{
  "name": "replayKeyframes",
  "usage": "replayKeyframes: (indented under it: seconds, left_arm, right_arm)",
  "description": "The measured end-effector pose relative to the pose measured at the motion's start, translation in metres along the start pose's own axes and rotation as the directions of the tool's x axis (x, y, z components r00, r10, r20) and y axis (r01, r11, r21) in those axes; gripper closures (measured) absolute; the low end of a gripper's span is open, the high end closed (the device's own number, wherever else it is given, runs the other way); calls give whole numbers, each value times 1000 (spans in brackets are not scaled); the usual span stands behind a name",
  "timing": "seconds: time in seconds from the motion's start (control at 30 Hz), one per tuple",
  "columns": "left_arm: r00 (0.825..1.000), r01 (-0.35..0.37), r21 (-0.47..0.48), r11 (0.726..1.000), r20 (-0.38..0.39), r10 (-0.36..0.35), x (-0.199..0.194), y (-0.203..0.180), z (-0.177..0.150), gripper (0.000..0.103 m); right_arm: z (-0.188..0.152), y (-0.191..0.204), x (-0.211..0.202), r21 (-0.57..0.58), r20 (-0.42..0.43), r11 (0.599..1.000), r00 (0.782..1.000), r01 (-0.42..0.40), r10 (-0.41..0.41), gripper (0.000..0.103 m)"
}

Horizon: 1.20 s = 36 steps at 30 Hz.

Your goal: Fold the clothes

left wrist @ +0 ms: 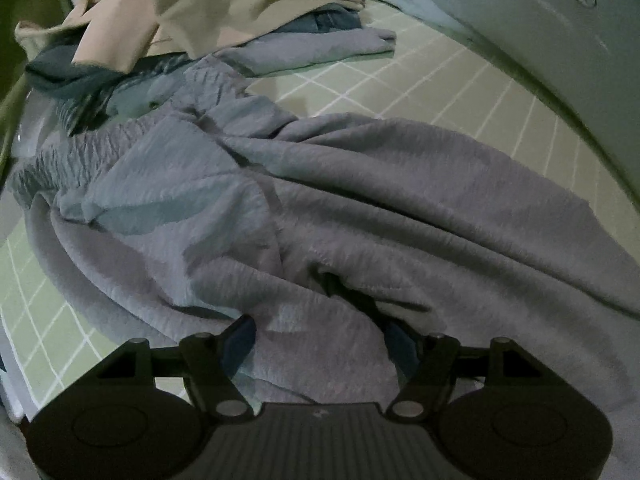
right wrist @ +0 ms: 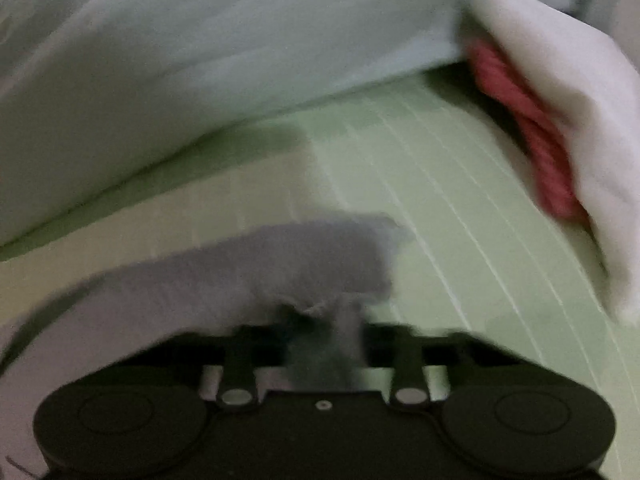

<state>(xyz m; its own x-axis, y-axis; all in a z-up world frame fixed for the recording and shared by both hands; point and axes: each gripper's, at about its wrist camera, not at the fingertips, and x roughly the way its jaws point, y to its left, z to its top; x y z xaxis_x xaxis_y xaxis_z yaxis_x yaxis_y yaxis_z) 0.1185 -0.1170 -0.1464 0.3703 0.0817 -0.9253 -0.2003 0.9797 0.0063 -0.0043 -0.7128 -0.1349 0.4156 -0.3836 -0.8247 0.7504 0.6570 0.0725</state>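
Your left gripper (left wrist: 320, 332) sits low over the grey trousers (left wrist: 320, 208), its fingers spread wide apart with a hump of the grey cloth lying between them, not pinched. The trousers sprawl across the green grid mat (left wrist: 420, 80), gathered waistband up at the far left, legs running toward you and off to the right. Behind them lies a heap: a beige garment (left wrist: 208, 4) on top, dark blue-grey clothes (left wrist: 72, 72) under it, and a grey sleeve-like piece (left wrist: 320, 46) reaching out onto the mat. A white wall (left wrist: 520, 20) curves along the far right.

Over on your right gripper (right wrist: 326, 340), the picture is smeared, but a tuft of grey cloth (right wrist: 280, 260) comes up from between the fingers, so you are clamped on it. That cloth stretches away to the left above the mat (right wrist: 440, 220). At the far right a white folded cloth (right wrist: 580, 128) lies over something red (right wrist: 532, 128).
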Motion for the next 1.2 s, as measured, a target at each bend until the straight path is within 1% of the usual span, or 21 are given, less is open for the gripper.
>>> replayKeyframes:
  seconds: [0.03, 0.13, 0.23, 0.27, 0.3, 0.33, 0.37, 0.4, 0.43, 0.47, 0.53, 0.63, 0.73, 0.8, 0.87, 0.9, 0.97, 1.0, 1.03, 1.1, 1.2]
  left_arm:
    - [1000, -9, 9, 1000, 2, 9, 1, -2, 0, 27]
    - [1000, -10, 16, 1000, -1, 10, 3, -3, 3, 26]
    - [1000, -5, 17, 1000, -4, 5, 4, -3, 5, 26]
    - [1000, 1, 13, 1000, -3, -1, 4, -3, 4, 26]
    - [1000, 6, 9, 1000, -2, -6, 3, -2, 4, 26]
    - [1000, 10, 6, 1000, -1, -10, 3, -1, 3, 26]
    - [1000, 14, 3, 1000, 0, -14, 2, -1, 2, 26]
    - [1000, 18, 1, 1000, 1, -18, 1, 0, 1, 26]
    - [1000, 24, -1, 1000, 2, -24, 0, -1, 0, 26]
    - [1000, 31, -3, 1000, 3, -31, 0, -1, 0, 26]
    - [999, 48, -6, 999, 5, -48, -2, -1, 0, 26]
    - [998, 64, -15, 998, 6, -64, -3, 0, 0, 28]
    - [997, 79, -17, 997, 13, -79, -6, 2, 1, 40]
    - [995, 99, -25, 995, 31, -98, -11, 5, -1, 59]
    - [991, 124, -37, 992, 53, -122, -18, 10, -3, 84]
    - [989, 136, -42, 990, 65, -134, -21, 12, -3, 88]
    - [984, 162, -53, 985, 87, -157, -28, 17, -5, 97]
    - [981, 174, -58, 983, 99, -168, -31, 19, -6, 97]
    - [978, 187, -62, 980, 110, -180, -34, 22, -7, 98]
    - [970, 213, -72, 975, 134, -202, -41, 26, -9, 98]
    - [957, 241, -70, 968, 181, -225, -57, 36, -14, 98]
  right_arm:
    - [9, 5, 5, -21, 8, 1000, 1000, 1, 0, 99]
    - [41, 30, 13, -159, 110, 985, 993, 61, -44, 100]
    - [79, 36, 11, -115, 210, 989, 975, 93, -67, 99]
    - [87, 33, 7, -60, 235, 994, 970, 86, -70, 98]
    - [93, 30, 2, -9, 258, 997, 963, 83, -77, 94]
    - [93, 30, -4, 22, 272, 995, 958, 93, -96, 81]
    - [87, 30, -10, 29, 263, 995, 960, 93, -98, 71]
    - [81, 30, -16, 36, 253, 995, 962, 93, -100, 53]
    - [73, 30, -22, 42, 242, 995, 966, 87, -94, 48]
    - [57, 30, -29, 41, 223, 998, 973, 56, -63, 47]
    - [24, 32, -39, 14, 159, 1000, 987, -1, -1, 40]
    - [-26, 38, -51, -31, 73, 998, 996, -46, 48, 32]
    - [-66, 45, -59, -74, 40, 995, 997, -64, 67, 27]
    - [-81, 50, -62, -90, 23, 992, 996, -86, 88, 27]
    - [-93, 55, -66, -118, 23, 989, 995, -93, 96, 27]
    - [-100, 59, -69, -139, 27, 986, 995, -90, 94, 27]
    - [-108, 61, -67, -174, 20, 982, 997, -75, 80, 38]
    - [-111, 61, -64, -190, 13, 980, 998, -65, 69, 65]
    - [-113, 61, -62, -199, 12, 978, 998, -59, 63, 79]
    - [-115, 56, -71, -159, 37, 984, 996, -75, 82, 100]
    - [-118, 46, -97, -120, 97, 989, 991, -84, 96, 101]
